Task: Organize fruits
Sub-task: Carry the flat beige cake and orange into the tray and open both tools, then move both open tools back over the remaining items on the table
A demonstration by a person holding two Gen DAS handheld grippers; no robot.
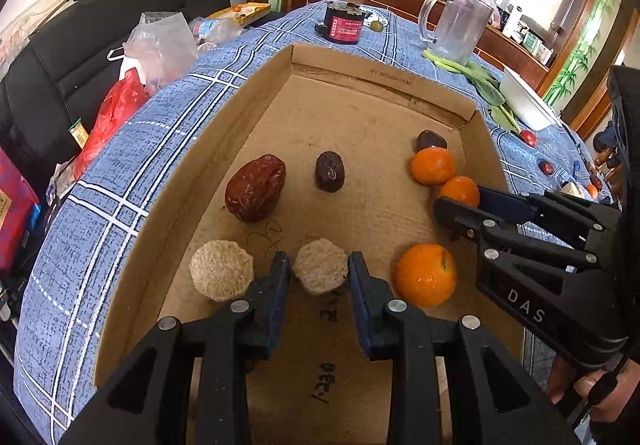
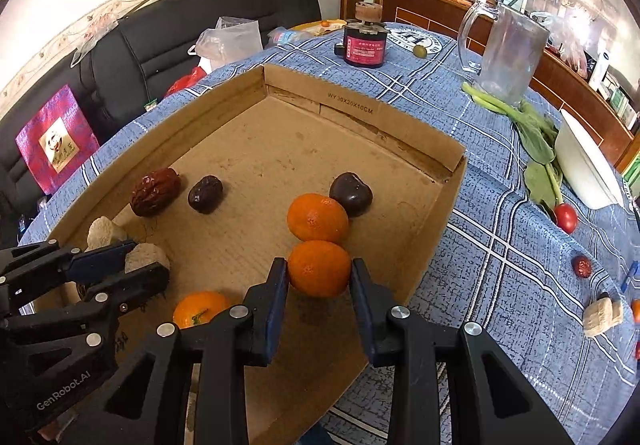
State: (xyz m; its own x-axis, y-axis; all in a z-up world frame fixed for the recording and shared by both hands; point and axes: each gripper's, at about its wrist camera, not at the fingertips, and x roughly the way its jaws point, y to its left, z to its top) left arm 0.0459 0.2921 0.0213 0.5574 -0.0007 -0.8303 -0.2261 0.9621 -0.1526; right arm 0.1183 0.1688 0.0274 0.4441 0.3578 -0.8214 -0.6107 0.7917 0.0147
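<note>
Blue checked cloth (image 2: 500,257) covered the table, and a shallow cardboard box (image 1: 224,149) lay on it with a black sofa (image 1: 120,17) behind. Fisheye edges cut off both views, and the box's near wall was hidden under the grippers' black frames.

Inside the box, the left gripper (image 1: 319,271) was closed on a pale rough ball (image 1: 320,265), its pads against both sides; a second pale ball (image 1: 221,269) sat just beside it. From the right wrist view that held ball was mostly hidden behind the left gripper's fingers.

The right gripper (image 2: 319,271) gripped an orange (image 2: 319,267) that touched a second orange (image 2: 317,217) behind it. A third orange (image 2: 200,309) was partly covered by the right gripper's frame. A red date (image 1: 255,187) and a dark date (image 1: 329,171) lay apart mid-box; another dark fruit (image 2: 351,193) touched the far orange.

Beyond the box stood a black jar (image 1: 345,23), a clear jug (image 1: 460,23), greens (image 2: 532,137) and a white dish (image 2: 584,161). Small fruits on the cloth at right were too small to name.
</note>
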